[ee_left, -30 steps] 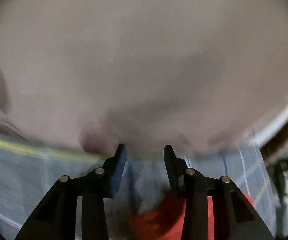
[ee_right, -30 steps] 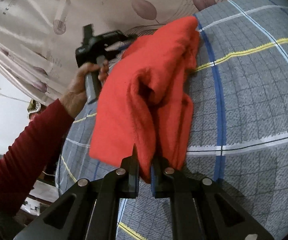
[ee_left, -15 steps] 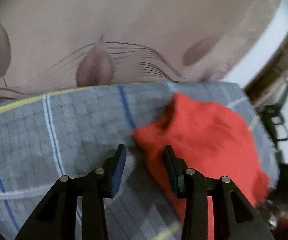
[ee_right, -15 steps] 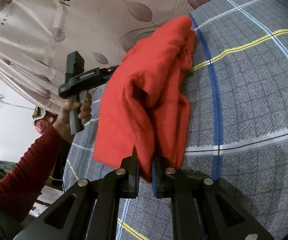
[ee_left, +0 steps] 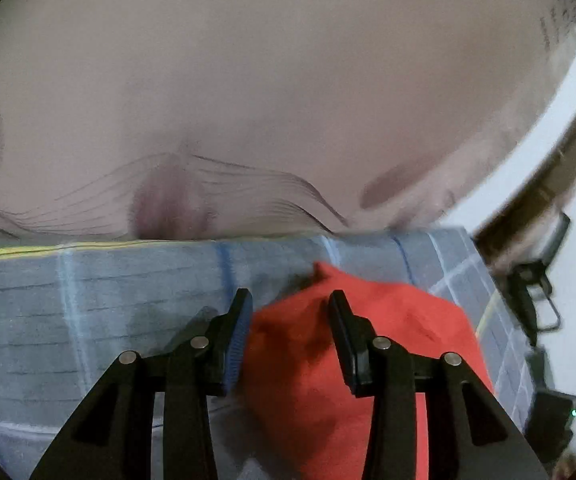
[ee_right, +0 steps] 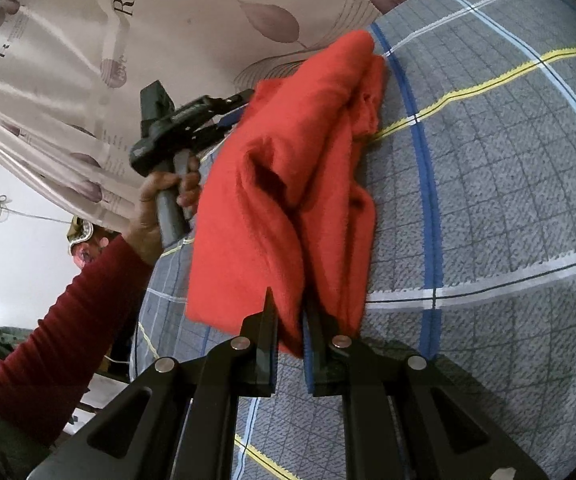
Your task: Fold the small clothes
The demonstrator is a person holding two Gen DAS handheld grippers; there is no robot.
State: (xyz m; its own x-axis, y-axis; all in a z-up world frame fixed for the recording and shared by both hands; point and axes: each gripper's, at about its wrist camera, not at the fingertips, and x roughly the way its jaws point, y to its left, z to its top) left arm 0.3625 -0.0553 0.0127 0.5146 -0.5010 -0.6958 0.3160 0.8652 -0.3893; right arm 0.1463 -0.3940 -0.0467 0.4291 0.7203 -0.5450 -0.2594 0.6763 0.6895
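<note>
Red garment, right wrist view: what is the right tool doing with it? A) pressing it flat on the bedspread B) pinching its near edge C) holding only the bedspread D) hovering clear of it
B: the right tool has its jaws nearly closed with the red garment edge bunched between them, above the plaid bedspread.

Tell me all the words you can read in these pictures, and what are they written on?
"Roma…" over "R feelin…", both cut off by the picture's edge: big dark letters on the pinkish leaf-print curtain.
Small print under them and in blocks lower on the curtain: too small to read.
Dark marks on the curtain in the left wrist view: blurred, unreadable.
Red garment and checked sheet: no words.
</note>
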